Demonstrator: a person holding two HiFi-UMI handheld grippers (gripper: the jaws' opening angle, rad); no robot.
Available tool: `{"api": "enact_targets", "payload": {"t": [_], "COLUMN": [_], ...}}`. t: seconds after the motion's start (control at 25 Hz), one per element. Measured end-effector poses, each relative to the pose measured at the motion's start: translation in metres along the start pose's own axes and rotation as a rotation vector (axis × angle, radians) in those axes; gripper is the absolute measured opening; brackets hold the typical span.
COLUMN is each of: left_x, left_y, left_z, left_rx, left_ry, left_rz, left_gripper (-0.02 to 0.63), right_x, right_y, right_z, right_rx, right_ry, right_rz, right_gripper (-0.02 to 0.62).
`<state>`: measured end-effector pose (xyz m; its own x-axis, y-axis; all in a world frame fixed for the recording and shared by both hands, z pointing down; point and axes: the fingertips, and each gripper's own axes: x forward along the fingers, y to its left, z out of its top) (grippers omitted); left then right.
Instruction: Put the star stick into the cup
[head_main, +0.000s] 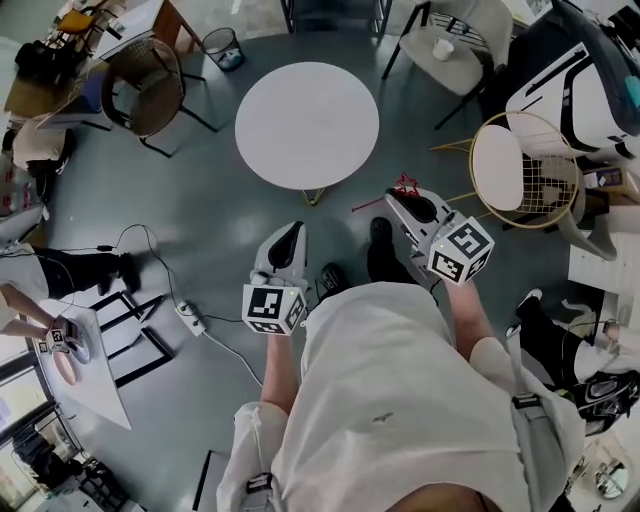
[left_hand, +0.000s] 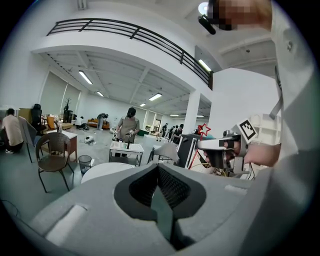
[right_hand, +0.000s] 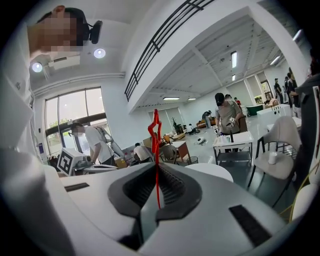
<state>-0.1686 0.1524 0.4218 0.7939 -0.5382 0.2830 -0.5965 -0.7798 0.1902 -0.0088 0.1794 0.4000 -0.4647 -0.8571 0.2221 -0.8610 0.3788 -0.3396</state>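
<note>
A: So, whereabouts of the star stick?

B: Pinched between the jaws of the right hand-held gripper, up in the air. Thin and red, standing upright out of the closed jaws, with a star outline at the top end.

A: And from the head view?

B: Poking out past the tip of that same hand-held gripper, over the grey floor. Just short of the round white worktop, not touching it.

A: Left hand-held gripper?

B: Jaws brought together, nothing between them. Held beside the right one, a little apart from it, also pointing toward the worktop. From its own view, a side look at the right one, red star sticking up above its tip.

A: Any sign of the cup?

B: Small and white, a cup by the look of it, though too small to be sure. Sitting on the seat of a white chair beyond the worktop, off to the right. Well apart from the star stick. Visible again in the right gripper view, low at the right edge.

A: Anything else around?

B: Gold wire chair with a white seat, near the right hand-held gripper. Brown wicker chair on the far left side of the worktop, and a small dark bin behind it.
</note>
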Motion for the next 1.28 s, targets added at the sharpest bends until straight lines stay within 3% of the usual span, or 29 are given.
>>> {"api": "enact_targets", "payload": {"t": [0.36, 0.8, 1.28], "left_x": [0.066, 0.134, 0.156], "left_y": [-0.014, -0.049, -0.053], "left_z": [0.031, 0.036, 0.039], "left_rx": [0.014, -0.016, -0.043], "left_ry": [-0.029, -0.041, 0.000], "left_rz": [0.057, 0.134, 0.199], "left_gripper": [0.011, 0.011, 0.011], "right_x": [0.009, -0.007, 0.001], "right_y": [-0.062, -0.139, -0.167], "right_z": [0.036, 0.049, 0.044], "right_rx": [-0.032, -0.031, 0.020], "right_ry": [0.000, 0.026, 0.069], "right_rz": [0.079, 0.151, 0.200], "right_gripper": [0.020, 0.020, 0.020]}}
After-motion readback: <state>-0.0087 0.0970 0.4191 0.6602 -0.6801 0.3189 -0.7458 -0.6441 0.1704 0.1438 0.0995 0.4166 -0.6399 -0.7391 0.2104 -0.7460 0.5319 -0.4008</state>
